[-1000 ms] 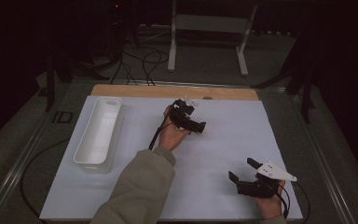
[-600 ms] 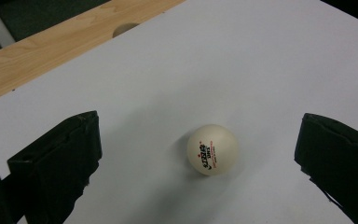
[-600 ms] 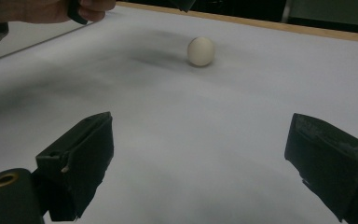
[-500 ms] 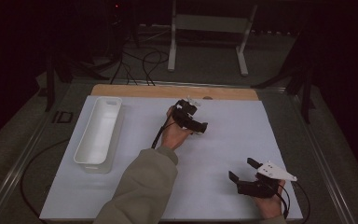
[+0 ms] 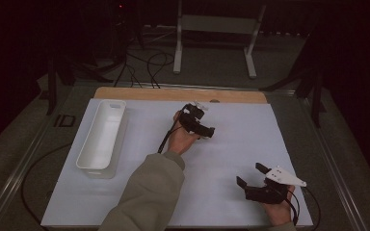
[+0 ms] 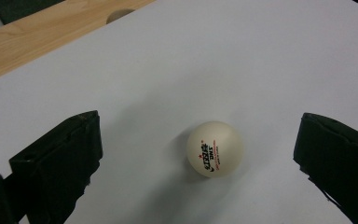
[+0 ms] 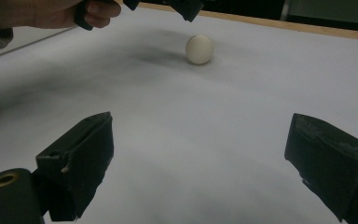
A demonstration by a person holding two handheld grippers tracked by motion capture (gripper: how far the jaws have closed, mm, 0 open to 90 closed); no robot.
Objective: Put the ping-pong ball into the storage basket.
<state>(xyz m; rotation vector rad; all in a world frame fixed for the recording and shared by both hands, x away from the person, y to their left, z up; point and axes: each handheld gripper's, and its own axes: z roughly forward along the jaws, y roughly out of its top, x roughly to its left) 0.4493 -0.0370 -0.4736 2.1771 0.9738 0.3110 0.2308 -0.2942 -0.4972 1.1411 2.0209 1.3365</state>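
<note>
We saw the left gripper point(image 6: 200, 154) spread wide around the white ball point(image 6: 214, 149), low centre of its frame, untouched. The right gripper point(image 7: 200, 163) also gaped open, holding nothing.

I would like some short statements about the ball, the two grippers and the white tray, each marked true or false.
1. The left gripper is open, with the ball on the white sheet between its jaws. True.
2. The ball lies inside the white tray. False: it rests on the sheet; the tray looks empty.
3. The right gripper is shut on the ball. False: it is open, and the ball is farther off.
4. The ball carries printed markings. True.
</note>
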